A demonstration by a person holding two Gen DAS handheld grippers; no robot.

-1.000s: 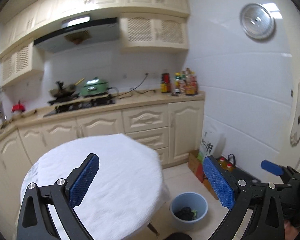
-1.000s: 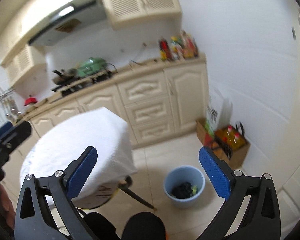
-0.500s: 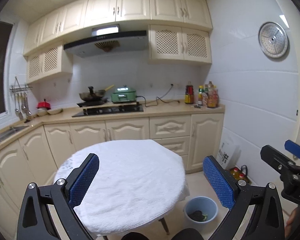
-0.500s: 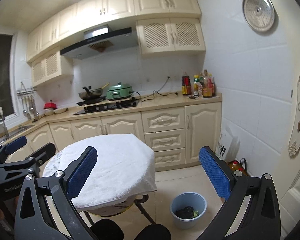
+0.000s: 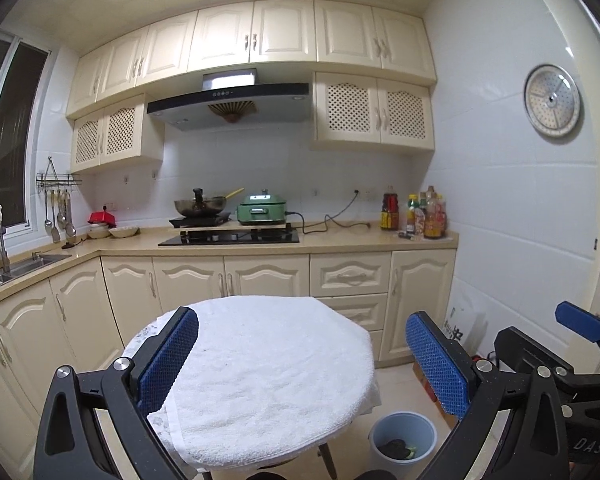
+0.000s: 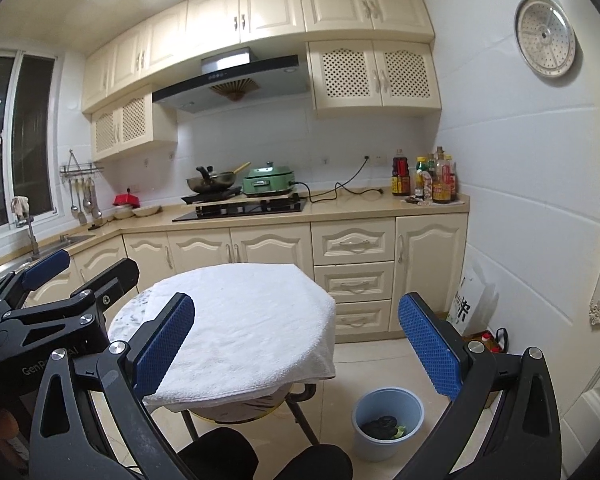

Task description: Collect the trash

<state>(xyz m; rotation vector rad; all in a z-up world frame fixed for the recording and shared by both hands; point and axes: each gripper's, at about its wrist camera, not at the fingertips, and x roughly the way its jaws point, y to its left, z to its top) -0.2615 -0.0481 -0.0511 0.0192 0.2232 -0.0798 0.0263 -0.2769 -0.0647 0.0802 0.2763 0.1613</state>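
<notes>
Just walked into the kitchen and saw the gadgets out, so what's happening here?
A person is holding a two-finger gripper in each hand over a round table covered with a white towel. The left gripper and right gripper are both open and hold nothing. No trash shows on the towel. The blue bin on the floor beside the table already has some dark scraps in it.

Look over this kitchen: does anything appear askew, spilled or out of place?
Only the white towel stands out: it lies skewed on the round table, leaving the patterned left rim bare. The blue bin stands upright with dark trash inside.
</notes>
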